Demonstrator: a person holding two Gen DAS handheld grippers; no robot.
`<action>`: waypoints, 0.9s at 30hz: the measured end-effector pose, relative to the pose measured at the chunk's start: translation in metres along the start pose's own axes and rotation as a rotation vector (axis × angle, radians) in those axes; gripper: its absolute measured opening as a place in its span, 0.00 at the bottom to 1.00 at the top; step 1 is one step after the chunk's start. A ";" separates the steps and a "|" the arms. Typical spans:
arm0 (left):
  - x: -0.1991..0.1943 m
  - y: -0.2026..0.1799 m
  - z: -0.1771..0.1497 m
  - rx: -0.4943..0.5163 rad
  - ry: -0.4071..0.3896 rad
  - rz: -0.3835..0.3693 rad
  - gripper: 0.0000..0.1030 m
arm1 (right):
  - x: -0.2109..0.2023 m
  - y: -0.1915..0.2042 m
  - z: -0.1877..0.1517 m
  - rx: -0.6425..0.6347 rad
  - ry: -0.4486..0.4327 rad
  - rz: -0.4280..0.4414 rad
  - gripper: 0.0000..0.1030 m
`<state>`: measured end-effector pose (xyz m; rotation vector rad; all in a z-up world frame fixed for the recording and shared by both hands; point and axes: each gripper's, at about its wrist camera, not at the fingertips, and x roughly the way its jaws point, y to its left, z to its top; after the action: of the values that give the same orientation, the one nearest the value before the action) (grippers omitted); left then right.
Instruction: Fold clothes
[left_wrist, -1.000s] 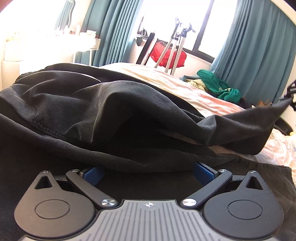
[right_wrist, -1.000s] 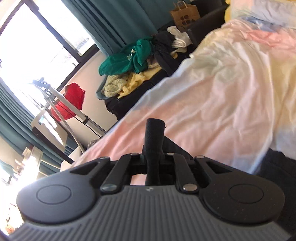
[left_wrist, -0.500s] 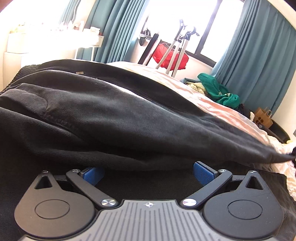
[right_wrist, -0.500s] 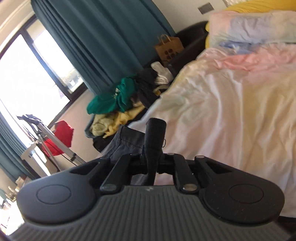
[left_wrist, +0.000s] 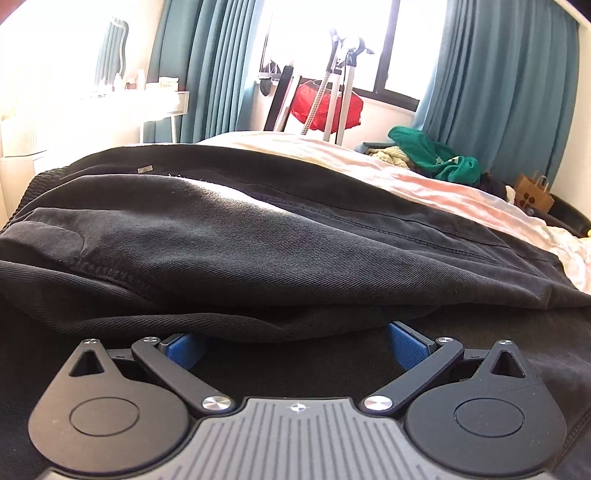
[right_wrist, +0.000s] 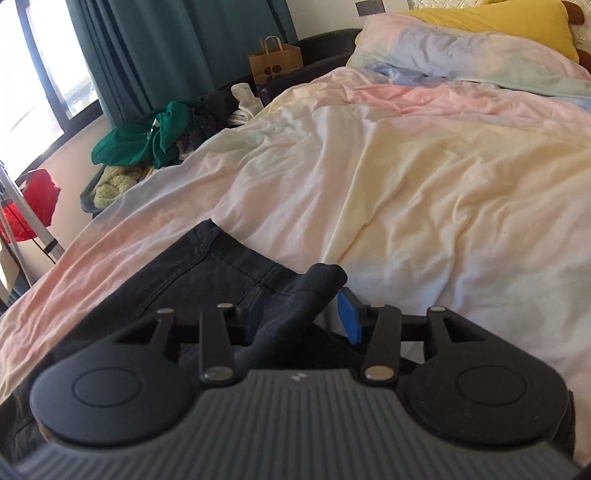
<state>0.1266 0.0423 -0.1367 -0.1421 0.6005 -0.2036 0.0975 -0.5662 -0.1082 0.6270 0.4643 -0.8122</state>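
1. A pair of black denim trousers (left_wrist: 280, 236) lies across the near part of a bed, folded over on itself so that one layer rests on top of another. The top layer forms a long, soft ridge, with stitched seams running along it.
2. The left gripper (left_wrist: 295, 345) sits low against the trousers, at the near edge of that ridge. Its two blue pads are spread wide apart, and the fold's edge drapes over their tips. It pinches nothing; it seems placed there to steady or tuck the fold.
3. The right gripper (right_wrist: 301, 314) is at the trousers' far end, where the hem meets the bedding. Its blue pads stand apart, with a rolled bunch of the dark cloth lying loosely between them. The cloth looks let go, not squeezed, probably because this end has just been laid down.
4. Under the trousers is a pastel duvet (right_wrist: 424, 177), in bands of pink, cream and white, rumpled into creases. It serves as the folding surface.
5. Beyond the trousers, past the bed's far side, a heap of unfolded clothes (right_wrist: 147, 140) waits, topped by a green garment.
6. Further from the trousers stand a brown paper bag (right_wrist: 275, 61), teal curtains (left_wrist: 498, 85) and a bright window.
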 end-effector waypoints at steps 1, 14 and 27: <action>-0.001 -0.001 -0.001 0.008 -0.003 0.002 1.00 | -0.011 0.001 -0.003 0.003 0.002 0.015 0.71; -0.048 0.005 0.004 0.017 -0.032 0.040 1.00 | -0.122 -0.072 -0.033 0.200 0.057 -0.050 0.73; -0.117 0.032 0.031 0.039 -0.074 0.090 1.00 | -0.091 -0.123 -0.049 0.195 0.075 -0.144 0.73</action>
<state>0.0550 0.1031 -0.0535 -0.0839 0.5275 -0.1220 -0.0602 -0.5507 -0.1303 0.8137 0.5065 -0.9807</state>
